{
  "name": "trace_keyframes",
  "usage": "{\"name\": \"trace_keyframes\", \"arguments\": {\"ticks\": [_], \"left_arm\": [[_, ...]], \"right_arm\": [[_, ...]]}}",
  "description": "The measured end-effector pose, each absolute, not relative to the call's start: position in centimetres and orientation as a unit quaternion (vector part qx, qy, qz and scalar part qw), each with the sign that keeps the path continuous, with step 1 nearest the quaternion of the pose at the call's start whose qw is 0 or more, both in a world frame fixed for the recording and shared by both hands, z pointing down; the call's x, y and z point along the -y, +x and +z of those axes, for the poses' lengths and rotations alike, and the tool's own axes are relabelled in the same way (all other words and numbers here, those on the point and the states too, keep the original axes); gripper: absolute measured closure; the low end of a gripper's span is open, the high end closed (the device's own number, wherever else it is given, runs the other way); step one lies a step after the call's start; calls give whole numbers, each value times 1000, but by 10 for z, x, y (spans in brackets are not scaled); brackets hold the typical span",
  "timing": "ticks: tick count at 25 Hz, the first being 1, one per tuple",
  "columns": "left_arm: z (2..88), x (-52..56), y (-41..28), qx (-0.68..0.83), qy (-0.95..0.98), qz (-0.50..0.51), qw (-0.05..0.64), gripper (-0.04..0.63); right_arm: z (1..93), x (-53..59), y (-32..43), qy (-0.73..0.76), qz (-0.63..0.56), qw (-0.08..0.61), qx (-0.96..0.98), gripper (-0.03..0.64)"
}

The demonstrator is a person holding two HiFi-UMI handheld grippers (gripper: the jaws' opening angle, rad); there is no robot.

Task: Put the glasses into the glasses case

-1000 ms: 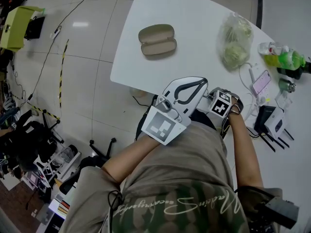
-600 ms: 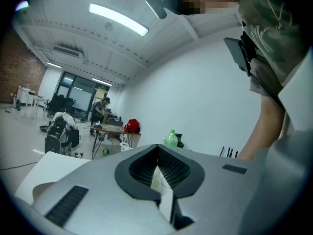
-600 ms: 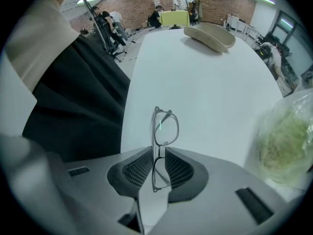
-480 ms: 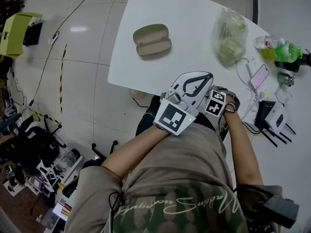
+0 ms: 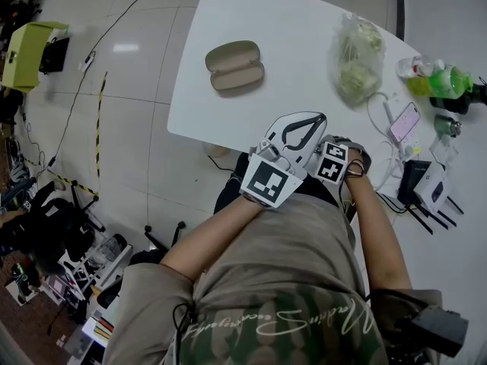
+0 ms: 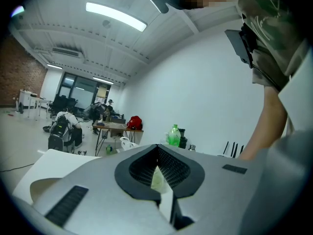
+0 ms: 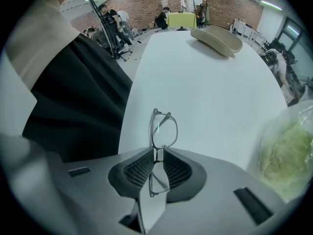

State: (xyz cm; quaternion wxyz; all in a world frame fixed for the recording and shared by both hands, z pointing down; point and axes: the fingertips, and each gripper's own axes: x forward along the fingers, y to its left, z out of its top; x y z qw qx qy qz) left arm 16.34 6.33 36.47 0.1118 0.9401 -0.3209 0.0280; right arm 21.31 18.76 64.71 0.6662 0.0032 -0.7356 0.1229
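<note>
The thin dark-framed glasses (image 7: 164,131) stand upright in my right gripper (image 7: 156,155), which is shut on their bridge, just over the near edge of the white table (image 7: 205,92). The beige glasses case (image 5: 234,65) lies open at the table's far left, and it also shows as the case (image 7: 217,39) in the right gripper view. My left gripper (image 5: 303,131) hangs over the near table edge, close beside the right one, and its jaws (image 6: 157,173) are shut on nothing. In the head view the glasses and the right jaws are hidden.
A clear plastic bag (image 5: 356,61) of pale green stuff lies at the table's right. Beyond it are a green bottle (image 5: 445,84), a phone (image 5: 405,122) with cables and dark gadgets. The person's lap fills the foreground. The floor at left holds cables and clutter.
The left gripper has drawn right, closer to the right one, and turned a little. The case has stayed in place on the table.
</note>
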Motion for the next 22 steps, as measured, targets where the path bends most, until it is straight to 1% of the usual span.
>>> {"name": "trace_keyframes", "arguments": {"ticks": [4,11,22], "left_arm": [[370,-58,164,327,937,35,115,589],[386,-45,150,354,926,46,126,589],[394,-20,124,366,921,51,126,589]], "right_arm": [[646,-186,212,-14,113,665,738,551],[642,-177,204,-36,99,663,742,558],[634,-154,181,-48,86,666,740,572]]}}
